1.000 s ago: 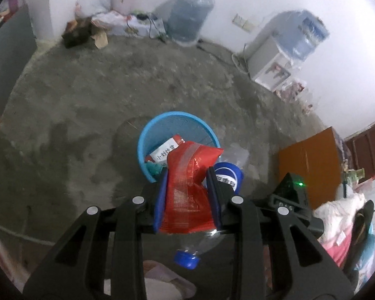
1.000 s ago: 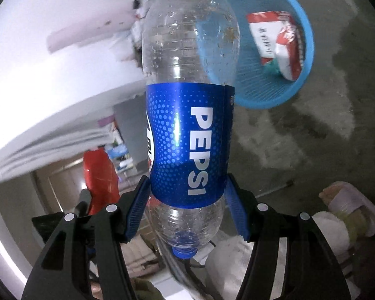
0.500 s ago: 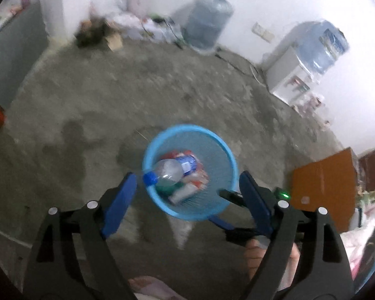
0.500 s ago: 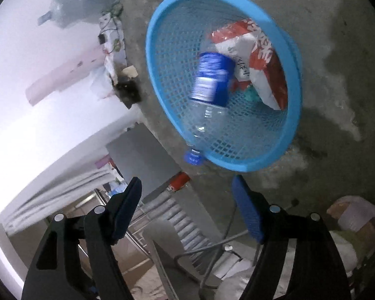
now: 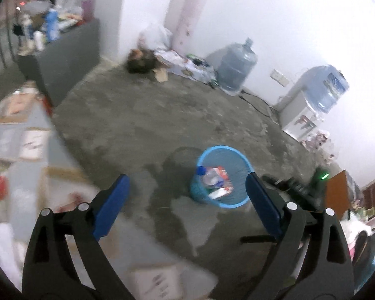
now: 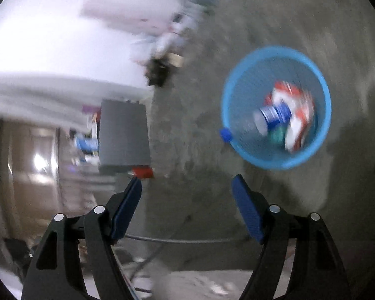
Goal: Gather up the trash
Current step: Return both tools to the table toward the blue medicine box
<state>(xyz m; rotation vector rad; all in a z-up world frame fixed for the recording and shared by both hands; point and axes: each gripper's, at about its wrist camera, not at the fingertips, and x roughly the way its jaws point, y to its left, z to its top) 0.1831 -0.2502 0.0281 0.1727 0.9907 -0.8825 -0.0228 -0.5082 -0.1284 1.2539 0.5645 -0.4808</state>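
Note:
A blue mesh trash basket (image 5: 240, 160) stands on the concrete floor and also shows in the right wrist view (image 6: 325, 115). Inside it lie a Pepsi bottle (image 6: 275, 115) with its blue cap (image 6: 226, 135) over the rim, and red-and-white snack bags (image 6: 298, 105); the bottle (image 5: 211, 178) and bags (image 5: 222, 172) show in the left wrist view too. My left gripper (image 5: 187, 200) is open and empty, high above and back from the basket. My right gripper (image 6: 187, 201) is open and empty, above the floor to the basket's left.
A grey cabinet (image 5: 62, 50) stands at the left wall. Water jugs (image 5: 236, 68) and a dispenser (image 5: 312, 105) line the far wall with clutter (image 5: 147, 60). A brown cabinet (image 5: 337, 195) is at right. A cable (image 6: 187, 240) crosses the floor. Both views are blurred.
Both grippers opened and dropped the red bag and the Pepsi bottle into the basket. Both have since pulled up and back, so the basket looks smaller.

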